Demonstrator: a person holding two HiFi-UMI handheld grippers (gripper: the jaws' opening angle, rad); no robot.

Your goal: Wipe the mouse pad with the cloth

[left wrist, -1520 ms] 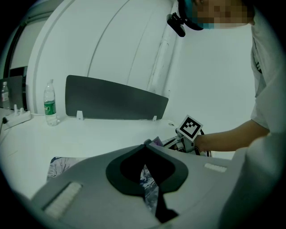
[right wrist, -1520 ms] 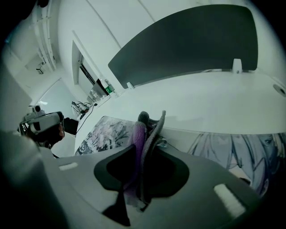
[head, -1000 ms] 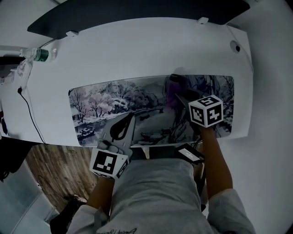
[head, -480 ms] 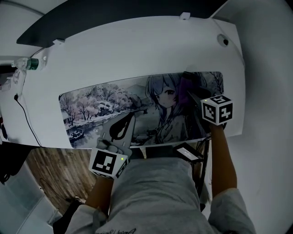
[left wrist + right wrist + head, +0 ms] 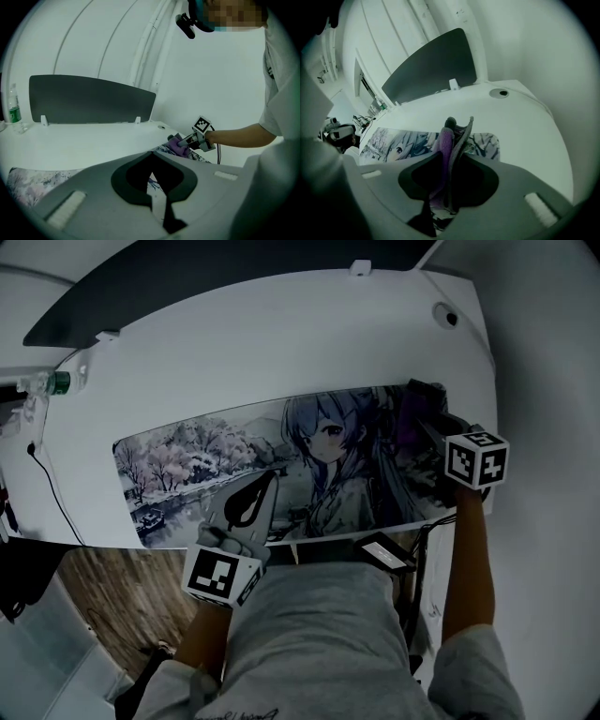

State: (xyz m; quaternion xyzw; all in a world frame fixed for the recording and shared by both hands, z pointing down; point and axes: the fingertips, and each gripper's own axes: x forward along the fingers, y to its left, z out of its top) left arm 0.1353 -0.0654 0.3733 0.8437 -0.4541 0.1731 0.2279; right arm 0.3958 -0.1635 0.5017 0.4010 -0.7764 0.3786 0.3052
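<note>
A long mouse pad (image 5: 234,460) printed with a snowy scene and an anime figure lies across the white desk (image 5: 281,352). My right gripper (image 5: 419,413) is shut on a purple cloth (image 5: 410,423) and holds it down on the pad's far right end. In the right gripper view the cloth (image 5: 444,140) hangs pinched between the fingers above the pad (image 5: 403,140). My left gripper (image 5: 272,477) is shut on nothing and rests over the pad's front edge near the middle. The left gripper view shows the right gripper (image 5: 187,140) and the cloth (image 5: 176,144) from the side.
A dark partition panel (image 5: 187,277) runs along the desk's back edge. A water bottle (image 5: 52,382) stands at the far left, with a black cable (image 5: 52,484) below it. A round cable hole (image 5: 442,313) sits at the back right corner. The desk's right edge lies close to the cloth.
My right gripper has slid the cloth rightward along the pad, from near the middle to the right end, uncovering the anime figure. The left gripper has stayed put.
</note>
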